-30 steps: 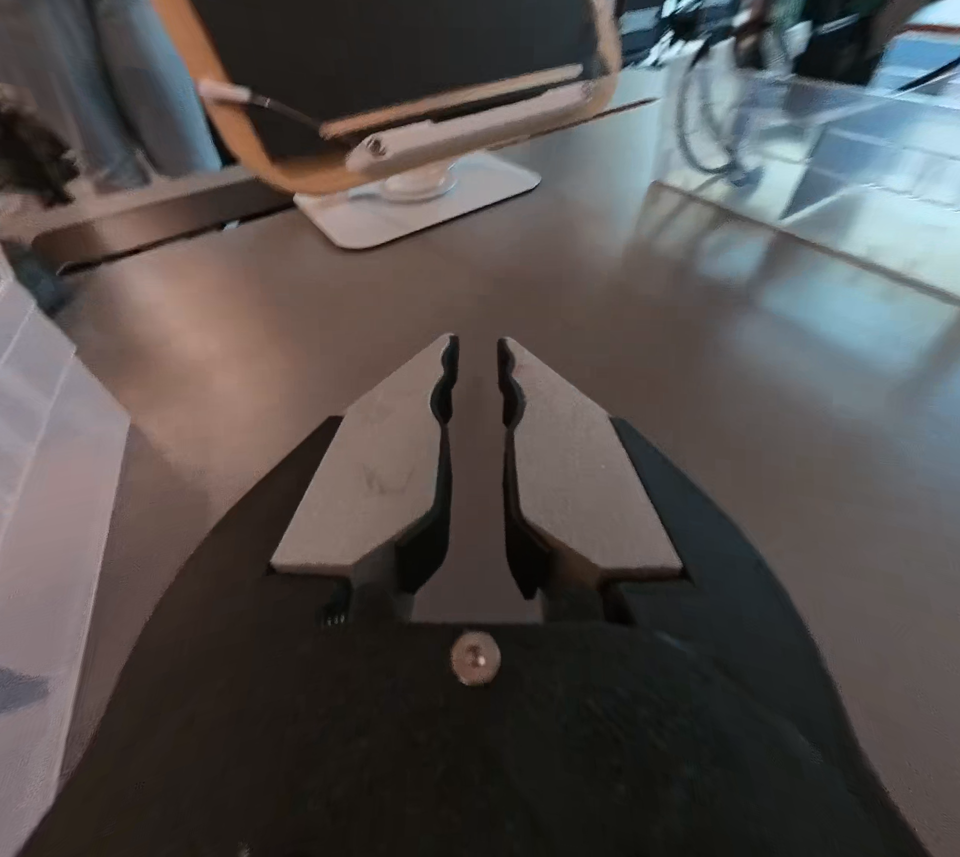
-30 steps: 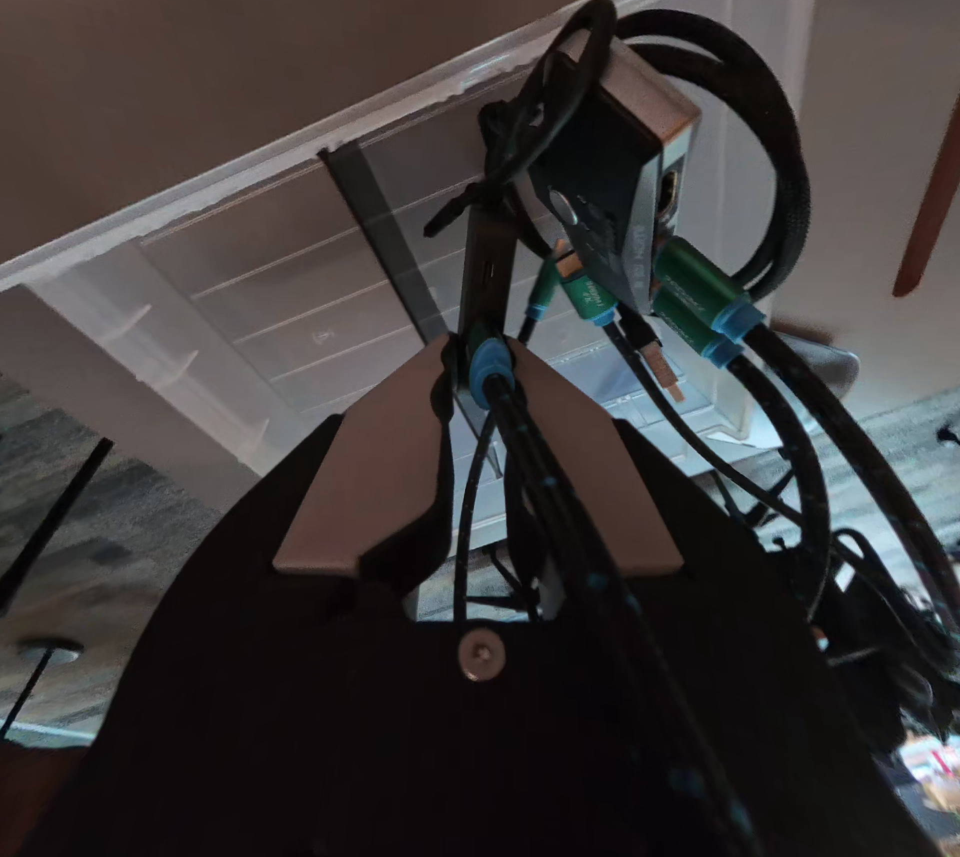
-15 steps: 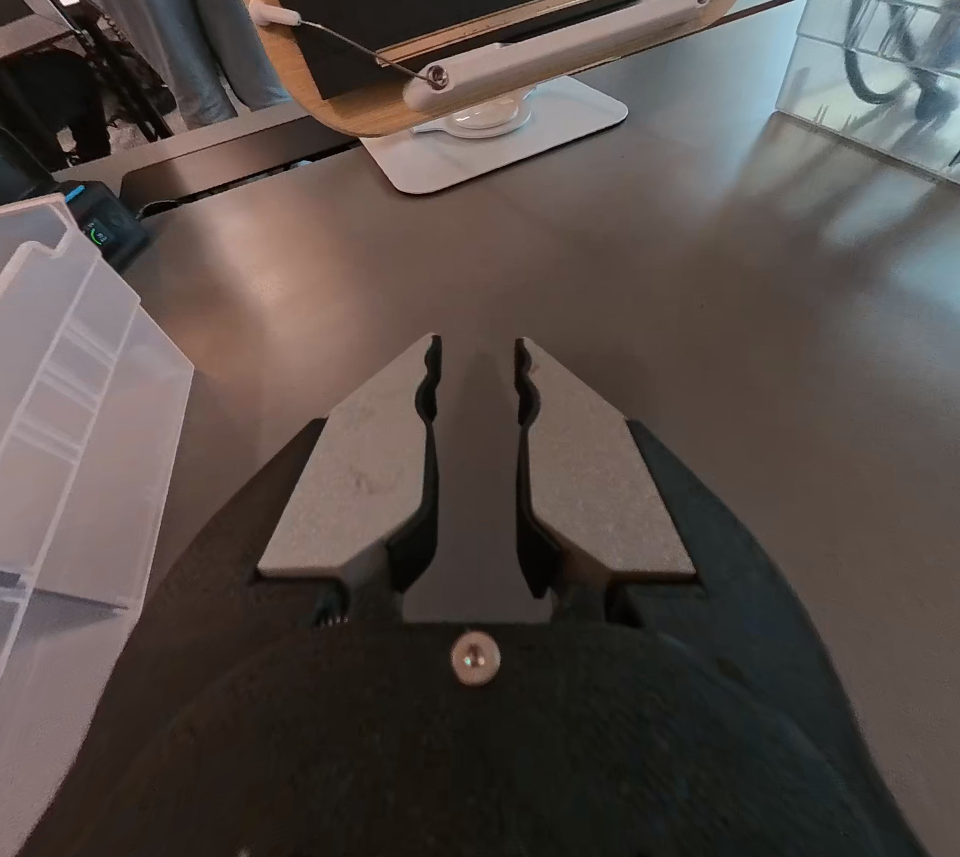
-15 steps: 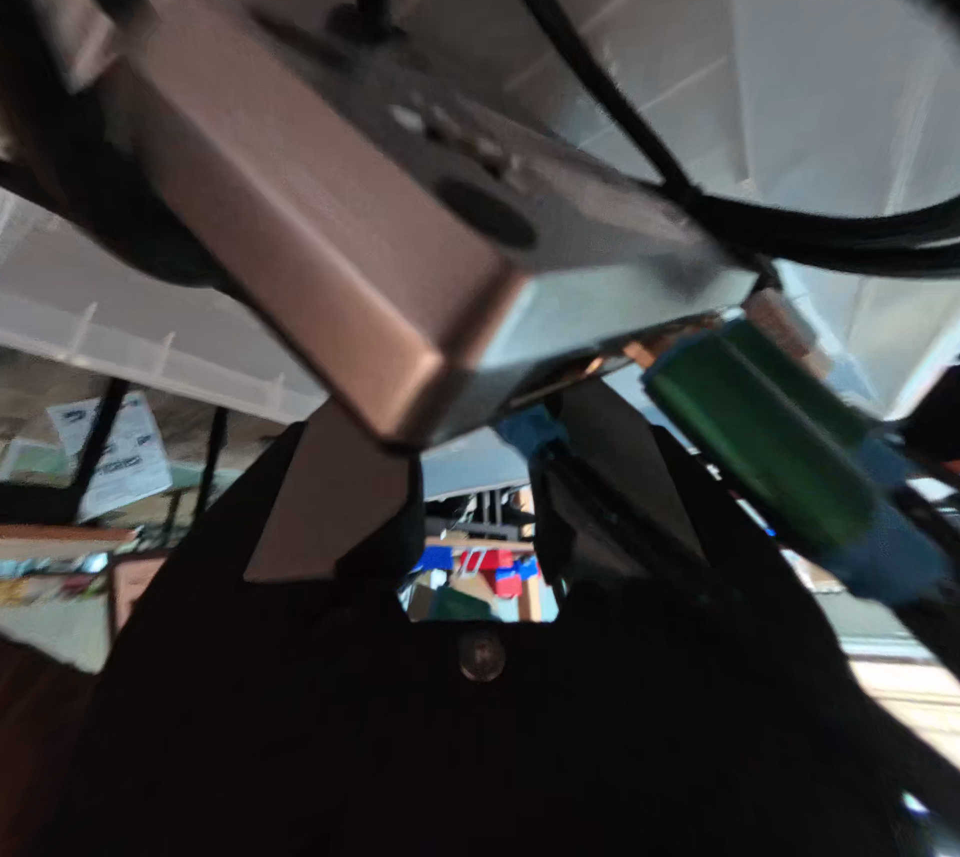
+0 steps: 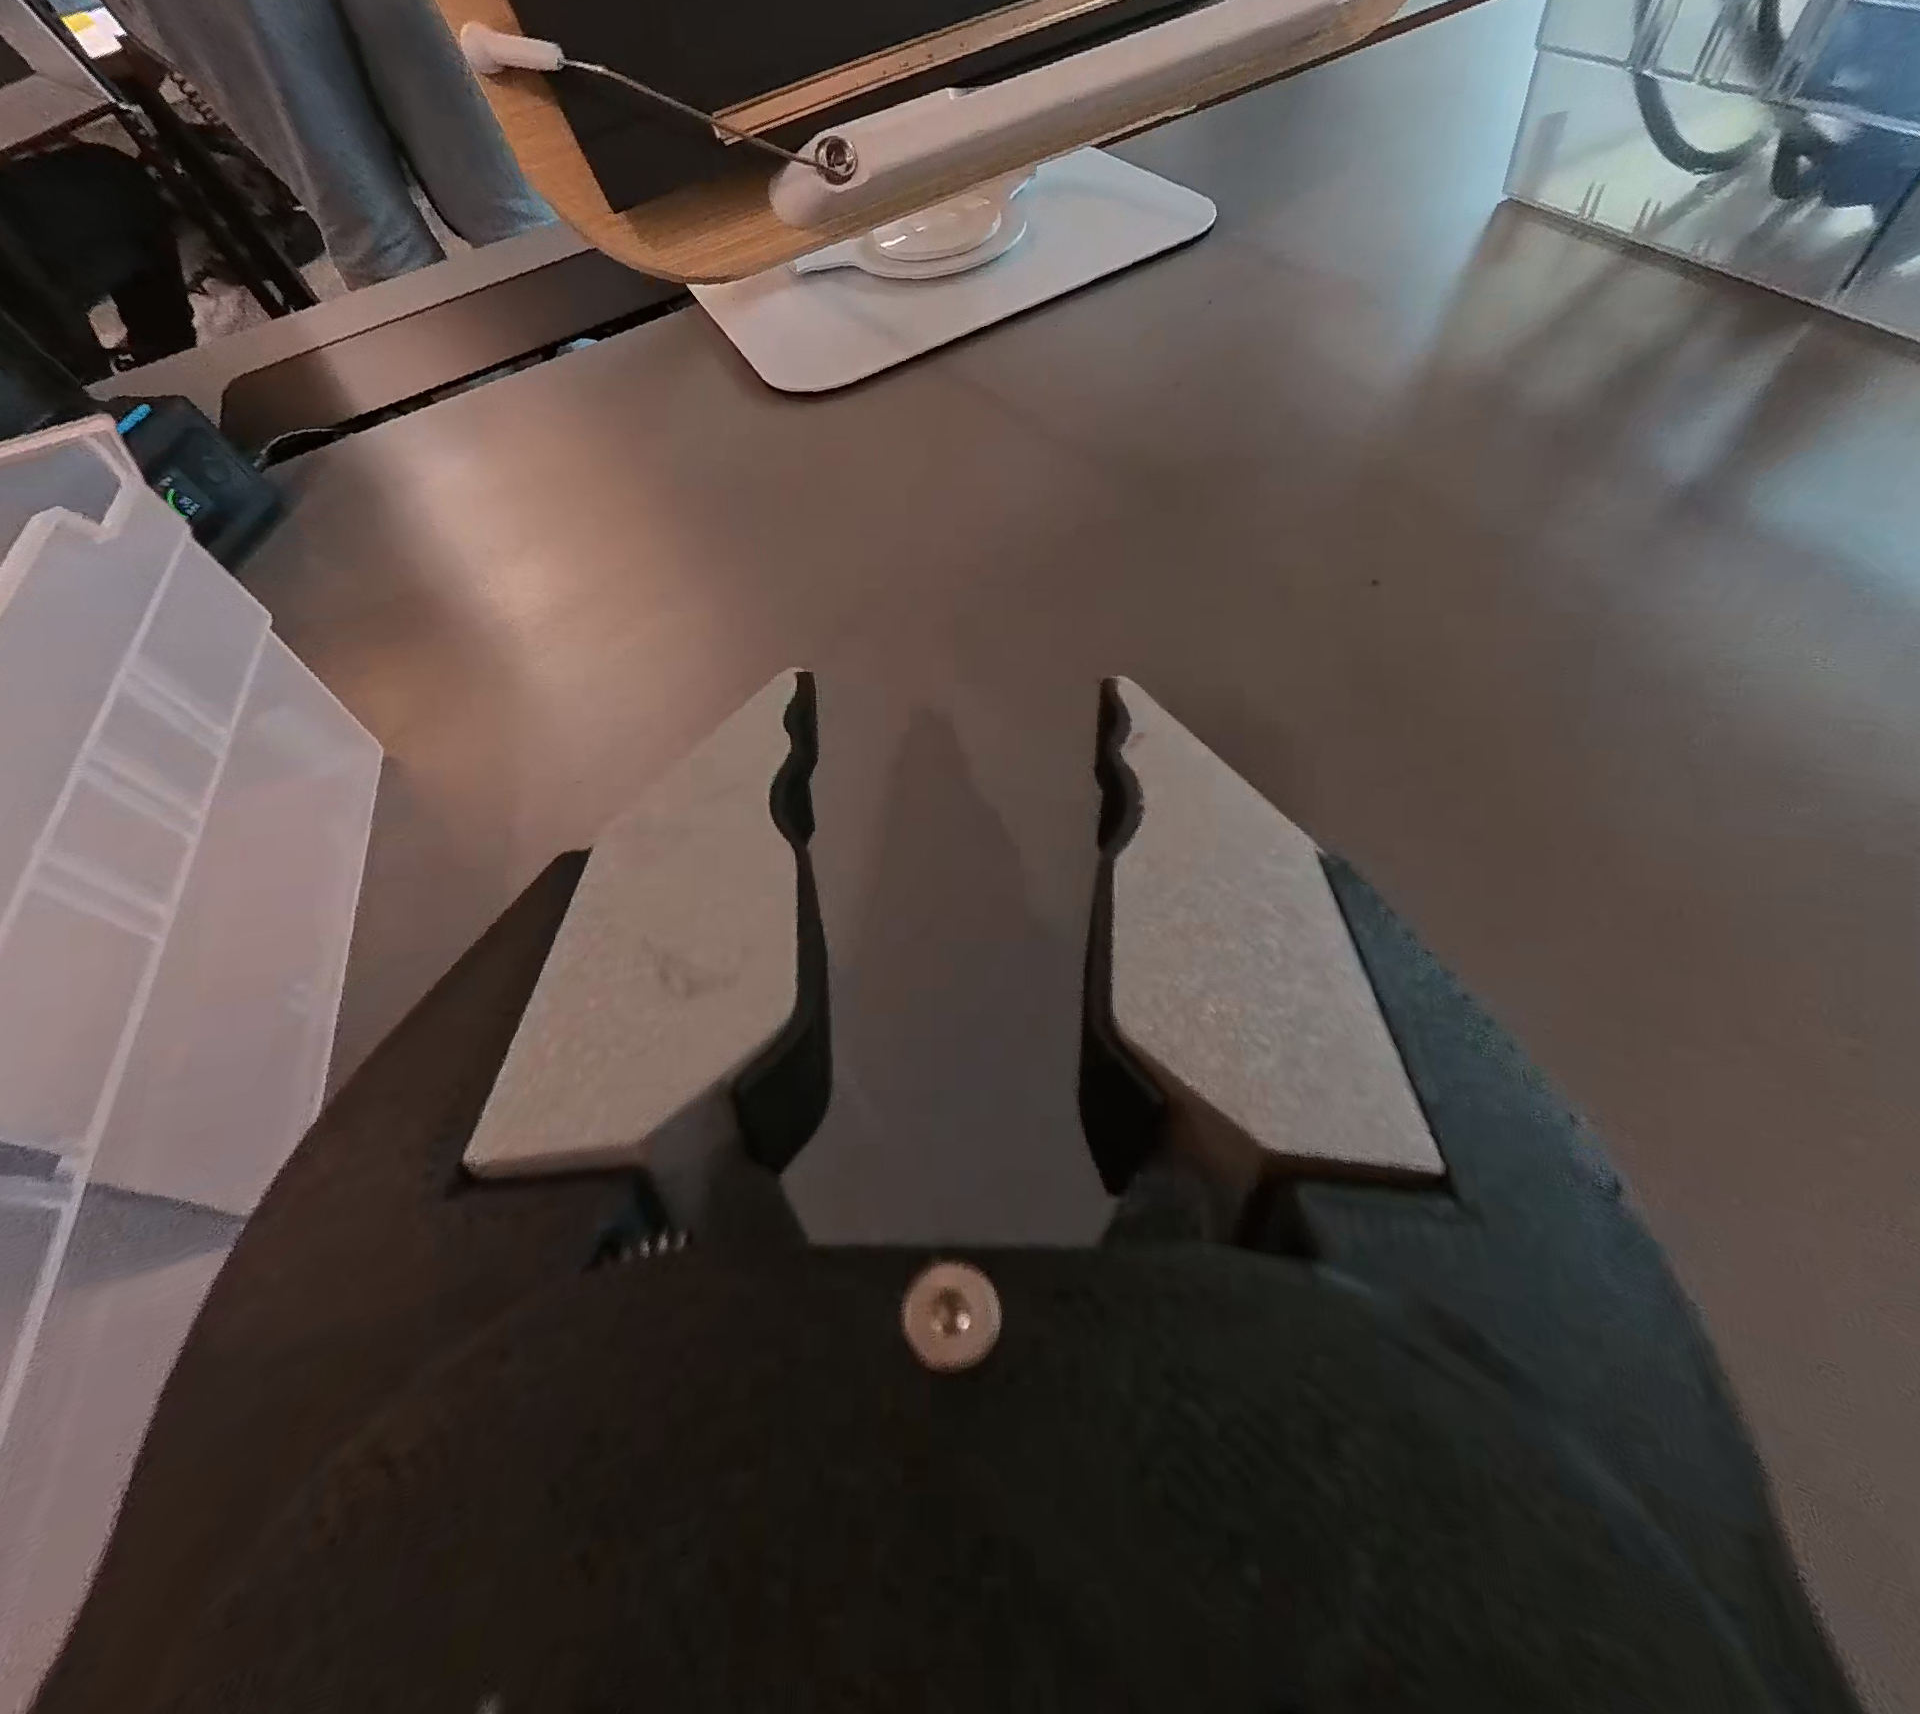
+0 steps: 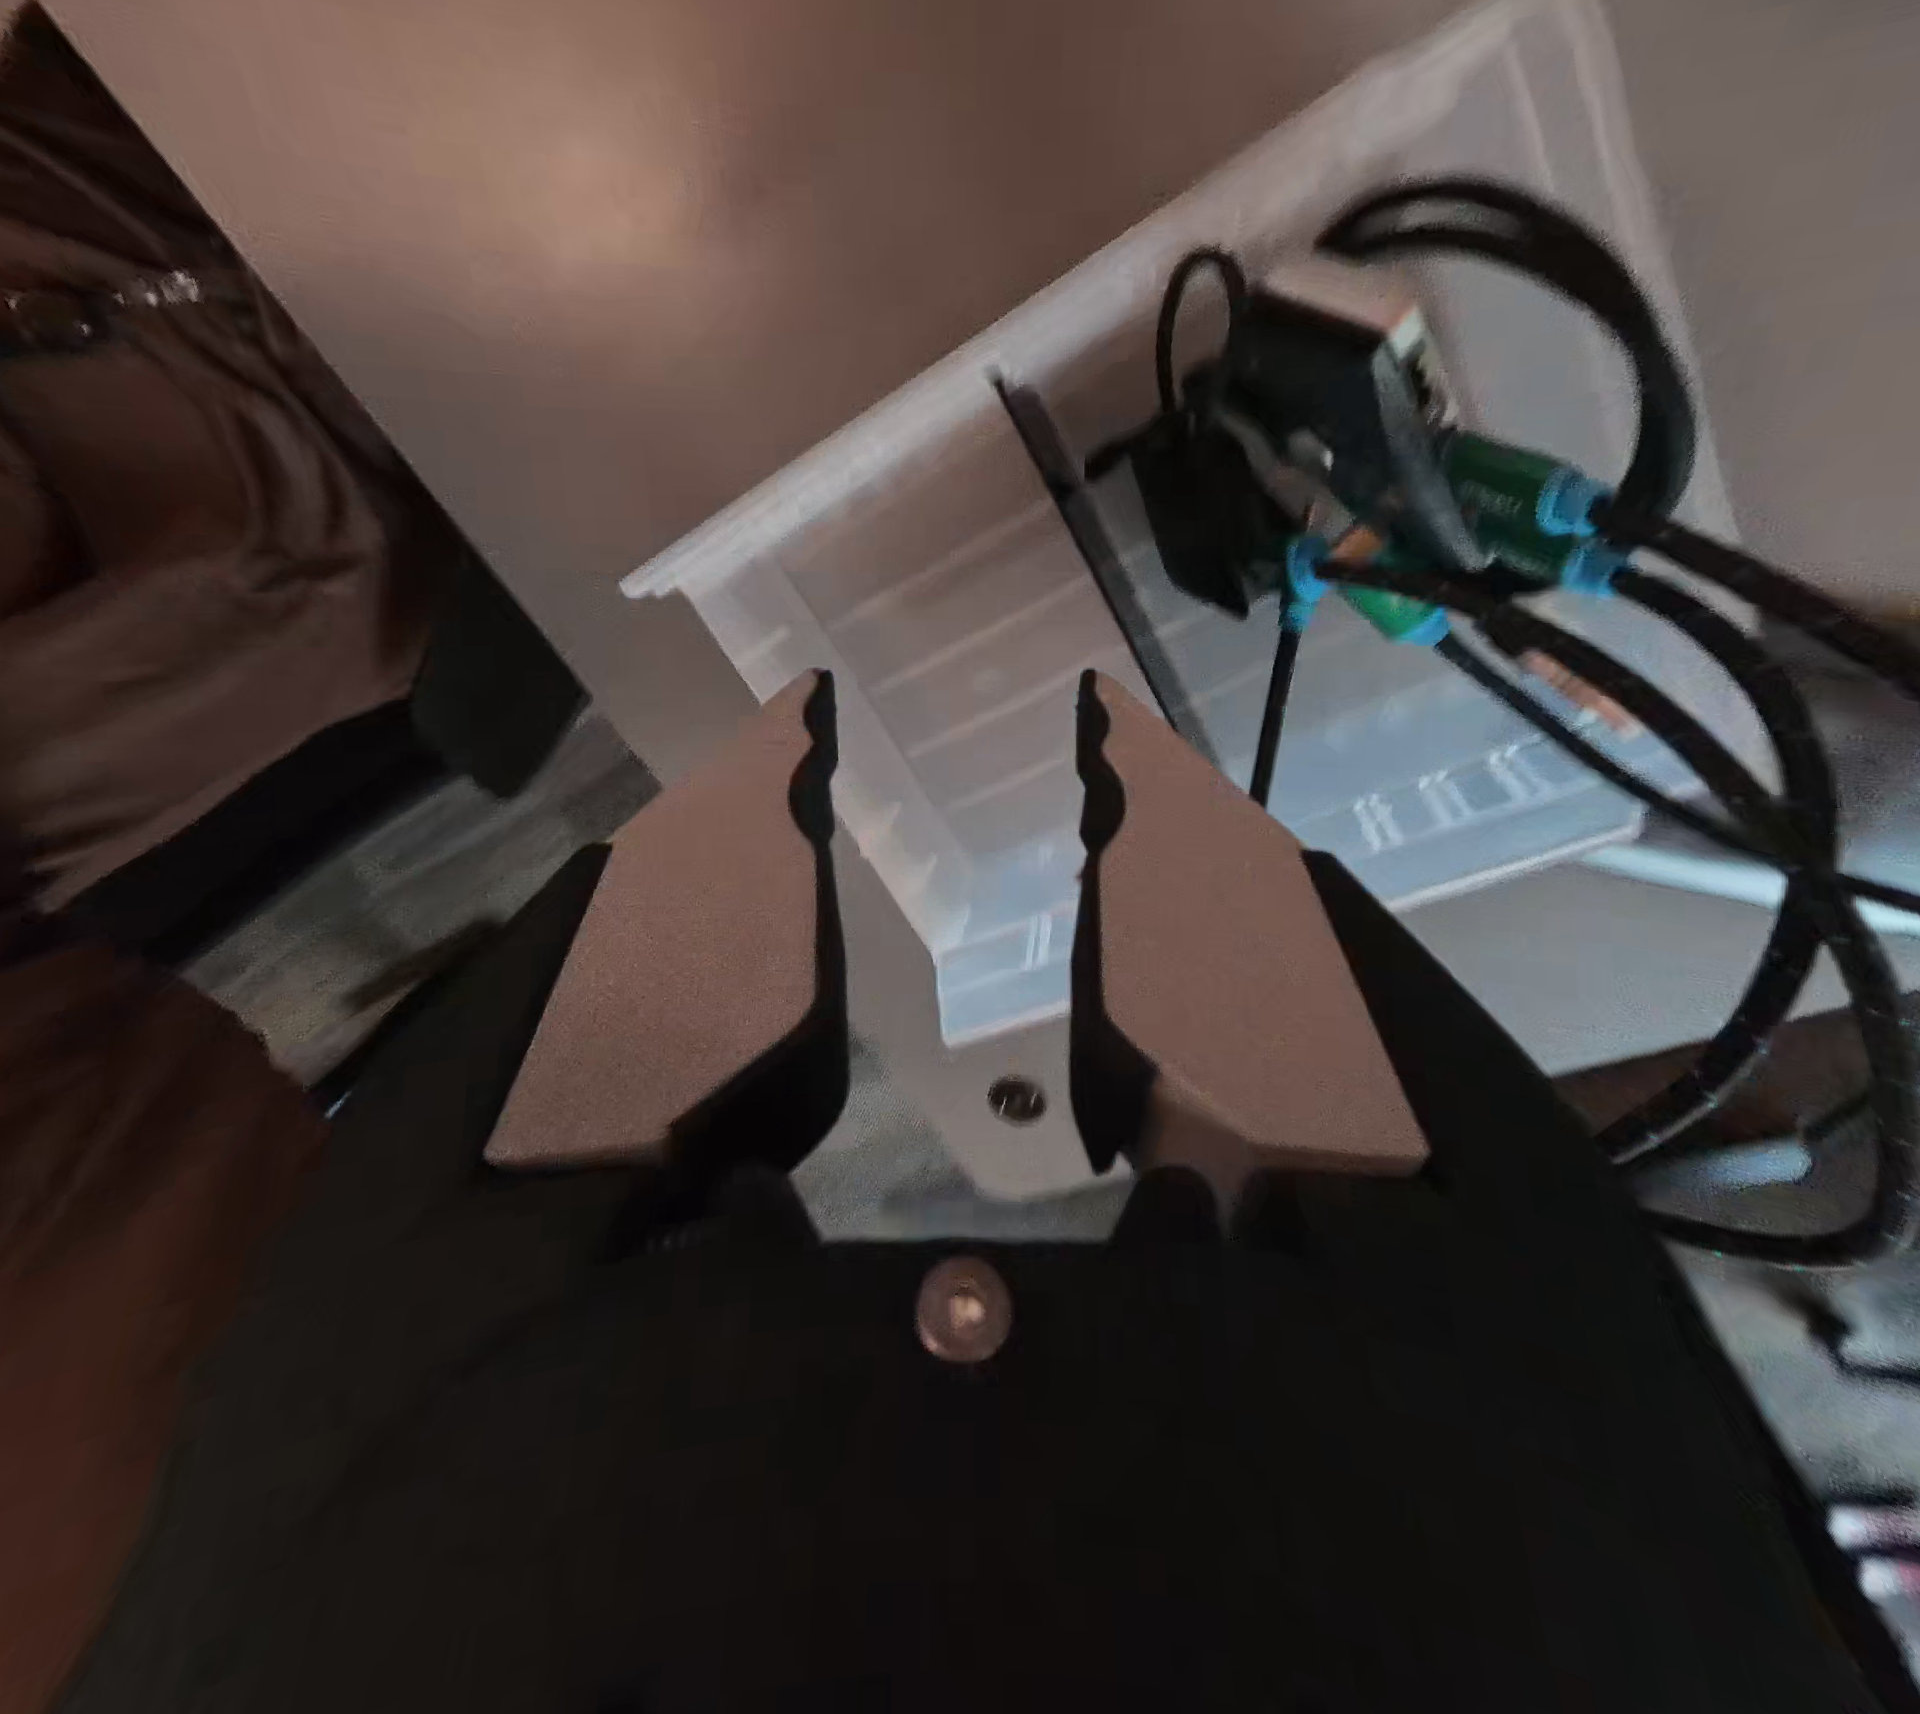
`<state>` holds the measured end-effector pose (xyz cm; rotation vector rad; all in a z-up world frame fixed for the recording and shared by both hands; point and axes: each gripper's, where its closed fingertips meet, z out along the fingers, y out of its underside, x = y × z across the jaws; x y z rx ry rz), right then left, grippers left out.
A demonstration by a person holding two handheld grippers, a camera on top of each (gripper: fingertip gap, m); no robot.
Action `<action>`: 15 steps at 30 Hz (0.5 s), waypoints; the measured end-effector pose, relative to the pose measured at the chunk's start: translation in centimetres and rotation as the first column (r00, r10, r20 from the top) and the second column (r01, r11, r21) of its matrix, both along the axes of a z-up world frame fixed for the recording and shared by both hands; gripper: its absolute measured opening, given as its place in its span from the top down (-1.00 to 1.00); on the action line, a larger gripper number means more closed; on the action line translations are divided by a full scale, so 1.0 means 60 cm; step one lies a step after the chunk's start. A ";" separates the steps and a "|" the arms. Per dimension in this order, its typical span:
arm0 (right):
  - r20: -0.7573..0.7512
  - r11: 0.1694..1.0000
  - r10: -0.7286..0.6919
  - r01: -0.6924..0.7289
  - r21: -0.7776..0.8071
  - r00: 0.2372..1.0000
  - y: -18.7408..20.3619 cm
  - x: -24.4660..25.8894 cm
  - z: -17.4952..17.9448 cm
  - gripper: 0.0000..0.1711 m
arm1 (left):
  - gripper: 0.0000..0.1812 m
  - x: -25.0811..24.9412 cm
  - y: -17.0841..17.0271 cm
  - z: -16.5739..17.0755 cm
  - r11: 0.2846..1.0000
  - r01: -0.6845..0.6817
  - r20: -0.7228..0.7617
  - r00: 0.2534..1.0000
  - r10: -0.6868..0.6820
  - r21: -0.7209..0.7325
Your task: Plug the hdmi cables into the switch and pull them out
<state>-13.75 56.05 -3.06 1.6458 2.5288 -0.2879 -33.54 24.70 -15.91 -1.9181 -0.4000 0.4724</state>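
In the right wrist view the HDMI switch (image 6: 1320,386), a small dark and silver box, lies up and to the right in a clear plastic bin (image 6: 935,542). Green HDMI plugs (image 6: 1496,490) with blue collars sit at its side, and black braided cables (image 6: 1662,376) loop around it. My right gripper (image 6: 955,677) is open and empty, below and left of the bundle and apart from it. The picture is blurred. My left gripper (image 5: 956,682) is open and empty over the bare dark table (image 5: 1351,625).
A dark screen in a wooden frame on a white stand (image 5: 987,282) stands ahead of the left gripper. A clear bin (image 5: 156,781) is close on its left. Another clear bin (image 5: 1714,106) with dark cables showing through it is at the far right. Spacing between my two grippers at the tips: around 40 cm.
My right gripper was shut on a blue-collared cable plug; it has let go, opened and drawn back from the bundle. My left gripper has opened wider.
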 end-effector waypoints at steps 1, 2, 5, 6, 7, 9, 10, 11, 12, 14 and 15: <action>-0.084 1.000 0.015 -0.015 -0.008 0.996 -0.010 -0.001 0.014 0.48 | 0.42 0.001 -0.001 0.001 1.000 0.005 0.003 1.000 -0.005 0.007; -0.168 0.999 0.027 -0.031 -0.019 0.985 -0.023 0.000 0.026 0.48 | 0.41 0.002 -0.002 0.002 1.000 0.010 0.008 1.000 -0.010 0.013; -0.435 1.000 0.009 -0.017 -0.015 0.900 -0.046 0.010 0.052 0.40 | 0.37 0.010 -0.003 0.002 0.999 0.035 0.023 0.999 -0.036 0.023; -0.508 1.000 -0.021 0.012 -0.021 0.861 -0.049 0.017 0.054 0.33 | 0.37 0.013 -0.003 0.003 0.999 0.043 0.023 0.999 -0.043 0.025; -0.569 0.998 -0.059 0.052 -0.029 0.820 -0.051 0.027 0.052 0.29 | 0.37 0.017 -0.003 0.003 0.998 0.052 0.023 0.998 -0.052 0.027; -0.653 0.989 -0.146 0.118 -0.088 0.743 -0.062 0.053 0.037 0.24 | 0.35 0.028 -0.006 0.002 0.997 0.075 0.036 0.996 -0.076 0.027; -0.683 0.982 -0.190 0.130 -0.139 0.706 -0.074 0.067 0.026 0.20 | 0.33 0.037 -0.010 0.000 0.996 0.088 0.047 0.995 -0.089 0.025; -0.708 0.972 -0.236 0.150 -0.182 0.666 -0.083 0.079 0.013 0.18 | 0.31 0.048 -0.016 -0.002 0.994 0.104 0.058 0.993 -0.105 0.022; -0.724 0.960 -0.278 0.175 -0.216 0.631 -0.089 0.091 -0.003 0.18 | 0.31 0.061 -0.024 -0.003 0.992 0.121 0.066 0.990 -0.122 0.019; -0.743 0.941 -0.338 0.201 -0.272 0.578 -0.106 0.110 -0.040 0.11 | 0.29 0.090 -0.043 -0.005 0.988 0.157 0.088 0.984 -0.157 0.008; -0.745 0.931 -0.365 0.218 -0.293 0.558 -0.114 0.116 -0.059 0.10 | 0.26 0.104 -0.057 -0.008 0.985 0.172 0.103 0.980 -0.169 -0.021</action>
